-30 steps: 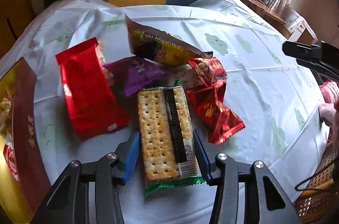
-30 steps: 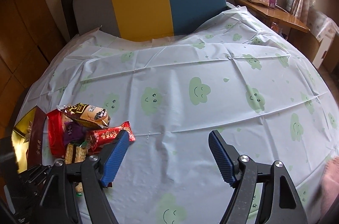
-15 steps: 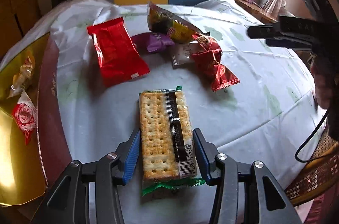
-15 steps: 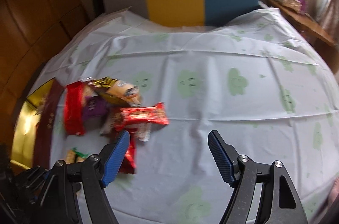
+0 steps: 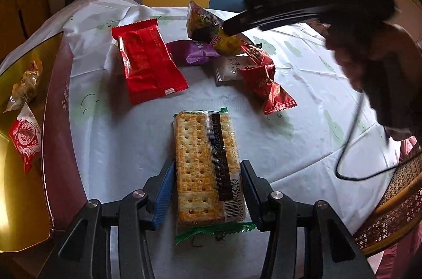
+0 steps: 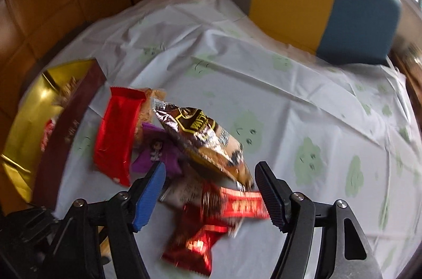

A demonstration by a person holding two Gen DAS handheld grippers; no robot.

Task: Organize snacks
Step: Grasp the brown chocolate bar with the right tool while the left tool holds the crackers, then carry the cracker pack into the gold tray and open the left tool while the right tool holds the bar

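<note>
— Since the earlier frames, what has been shifted?

— Since the first frames, the cracker pack [image 5: 208, 173] has been drawn back from the snack pile, which is now seen well beyond it across bare tablecloth [image 5: 303, 83]. The right gripper [image 6: 211, 189] has been brought over the pile, where before only empty cloth was faced.

— How is the cracker pack held?

— It is clamped at its near end between the blue pads of the left gripper [image 5: 207, 192], with both pads pressed against its long edges. Its far end is pointed toward the pile.

— And the right fingers?

— They are seen apart and are being closed. Nothing is gripped; the gold bag [image 6: 203, 141] and a red wrapper [image 6: 237, 205] are framed between them, below.

— What else is laid out?

— A flat red pack [image 5: 147, 62] and a purple packet [image 5: 195, 52] are laid by the gold bag. A gold tray [image 5: 26, 189] with a maroon rim is set at the left table edge, with small sweets [image 5: 25, 141] inside.
</note>
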